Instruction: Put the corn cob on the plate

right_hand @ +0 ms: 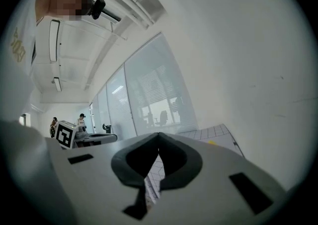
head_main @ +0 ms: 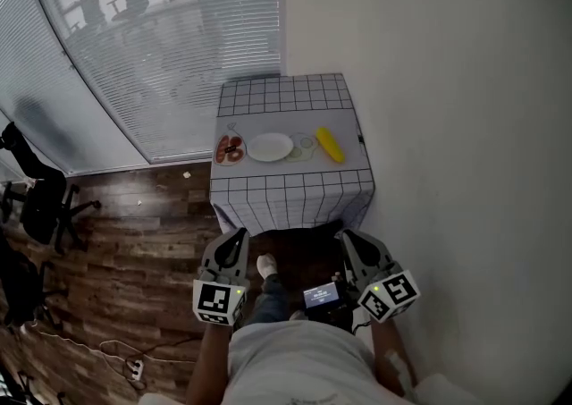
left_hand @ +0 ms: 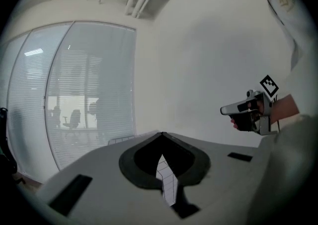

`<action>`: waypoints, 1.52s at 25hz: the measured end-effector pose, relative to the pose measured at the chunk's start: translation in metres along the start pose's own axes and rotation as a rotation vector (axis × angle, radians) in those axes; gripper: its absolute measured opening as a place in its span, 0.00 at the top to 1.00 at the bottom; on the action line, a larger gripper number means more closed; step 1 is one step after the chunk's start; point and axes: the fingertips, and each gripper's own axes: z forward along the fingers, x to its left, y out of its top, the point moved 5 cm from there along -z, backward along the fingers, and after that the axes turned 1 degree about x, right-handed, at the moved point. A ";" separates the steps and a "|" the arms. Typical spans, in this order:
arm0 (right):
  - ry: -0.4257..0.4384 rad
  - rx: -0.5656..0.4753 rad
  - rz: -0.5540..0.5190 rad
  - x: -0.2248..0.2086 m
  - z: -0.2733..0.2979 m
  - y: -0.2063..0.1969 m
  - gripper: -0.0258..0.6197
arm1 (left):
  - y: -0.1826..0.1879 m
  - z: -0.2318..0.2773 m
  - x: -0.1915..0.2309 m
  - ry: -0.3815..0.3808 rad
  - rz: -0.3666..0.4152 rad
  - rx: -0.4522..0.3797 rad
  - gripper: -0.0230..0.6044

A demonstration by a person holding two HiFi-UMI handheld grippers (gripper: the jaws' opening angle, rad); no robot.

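None of the task is done yet: the corn [head_main: 329, 144] lies on the worktop [head_main: 286, 95] to the right of the plate [head_main: 269, 147], near it but not touching. The left claw [head_main: 238, 238] and right claw [head_main: 349, 238] hang well short of the plate, off the worktop's near edge, each closed tip to tip on nothing. Reaching, gripping, lifting and setting down all seem left to do.

The plate is bare. A dish [head_main: 230, 150] just left of it holds reddish-brown food, too small to name. A small pale bowl [head_main: 305, 141] sits between plate and corn; its contents cannot be told.
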 end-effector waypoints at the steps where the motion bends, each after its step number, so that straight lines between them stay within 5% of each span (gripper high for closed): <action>1: -0.006 0.005 0.000 -0.003 0.006 0.001 0.95 | -0.001 0.007 0.004 -0.005 -0.006 -0.003 0.95; 11: -0.012 0.046 0.027 -0.047 0.096 0.012 0.95 | -0.005 0.095 0.061 -0.024 -0.045 0.024 0.95; 25: -0.051 0.128 -0.086 -0.079 0.225 0.020 0.95 | -0.002 0.194 0.149 -0.062 -0.062 0.028 0.95; 38: -0.117 0.185 -0.110 -0.098 0.268 0.013 0.95 | -0.004 0.248 0.183 -0.142 -0.060 0.007 0.95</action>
